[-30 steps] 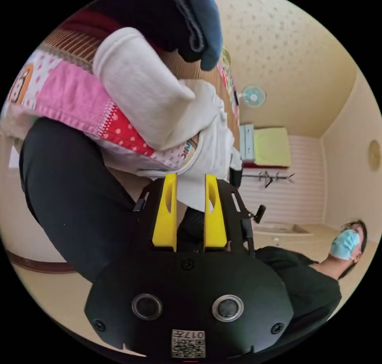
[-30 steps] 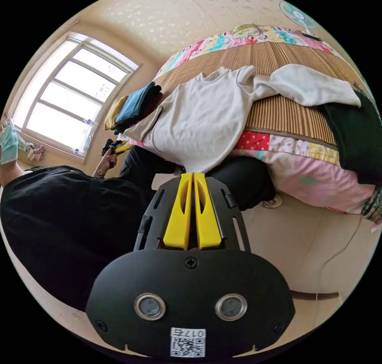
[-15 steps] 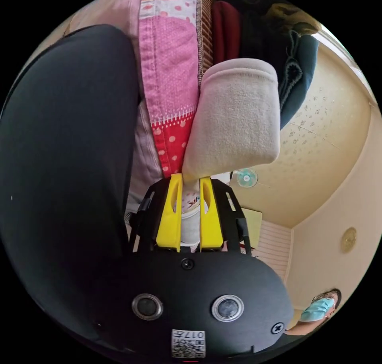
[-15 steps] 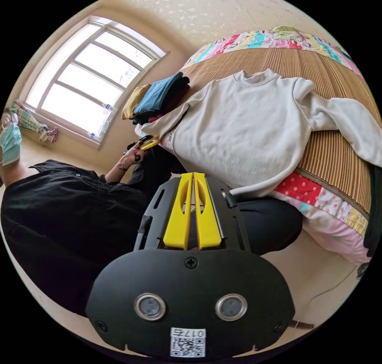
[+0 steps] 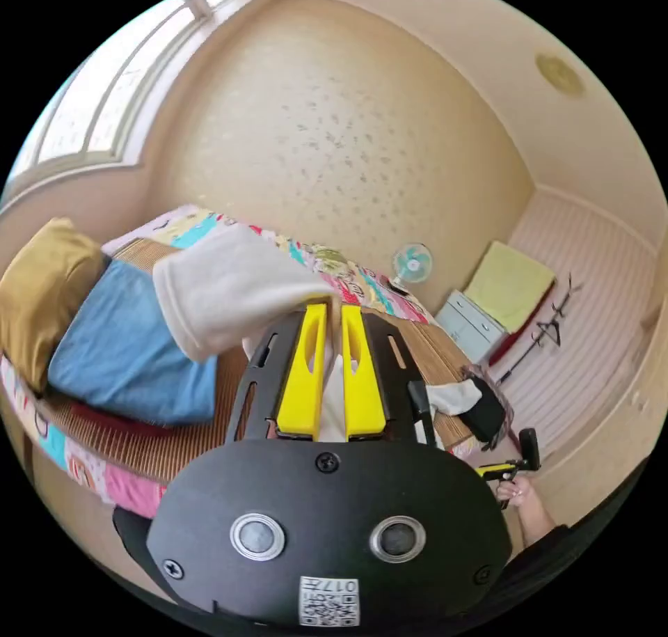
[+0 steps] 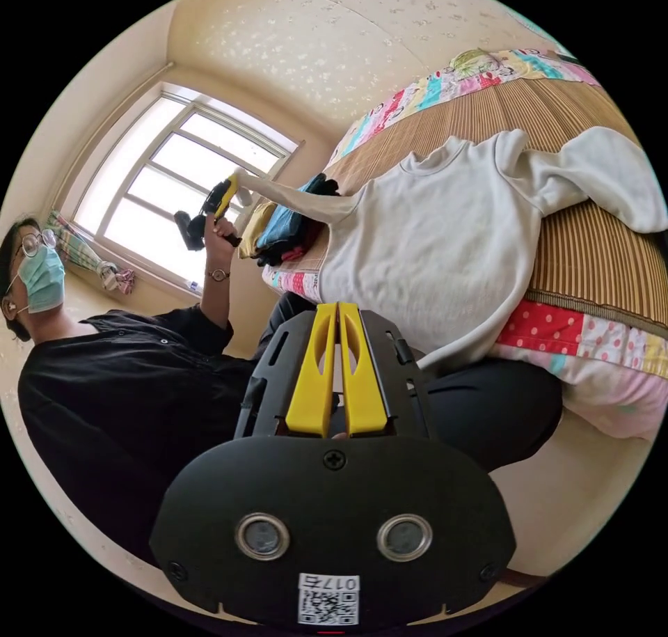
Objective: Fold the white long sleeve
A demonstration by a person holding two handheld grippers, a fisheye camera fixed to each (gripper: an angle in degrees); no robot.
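Observation:
The white long sleeve (image 6: 445,247) lies face up on the bed's bamboo mat (image 6: 584,247), its hem hanging over the near edge. My left gripper (image 5: 332,308) is shut on one sleeve, whose cuff (image 5: 223,289) flops past the jaws. In the right gripper view the left gripper (image 6: 224,195) is raised in a hand, with that sleeve stretched from it down to the shirt's shoulder. The other sleeve (image 6: 605,177) lies bent on the mat. My right gripper (image 6: 338,306) is shut with nothing between its jaws, low beside the bed edge below the hem. The right gripper (image 5: 511,464) is held in a hand off the bed.
A stack of folded clothes (image 5: 125,344), blue on top with a mustard piece (image 5: 42,282) beside it, sits at the bed's end near the window (image 6: 167,191). A patchwork quilt (image 6: 577,337) hangs under the mat. A fan (image 5: 412,262) and drawers (image 5: 473,324) stand beyond. A person in black (image 6: 125,386) crouches by the bed.
My left gripper closed on the sleeve below the bed edge and lifted it high above the folded stack, stretching it out. The right gripper stays shut and has barely moved.

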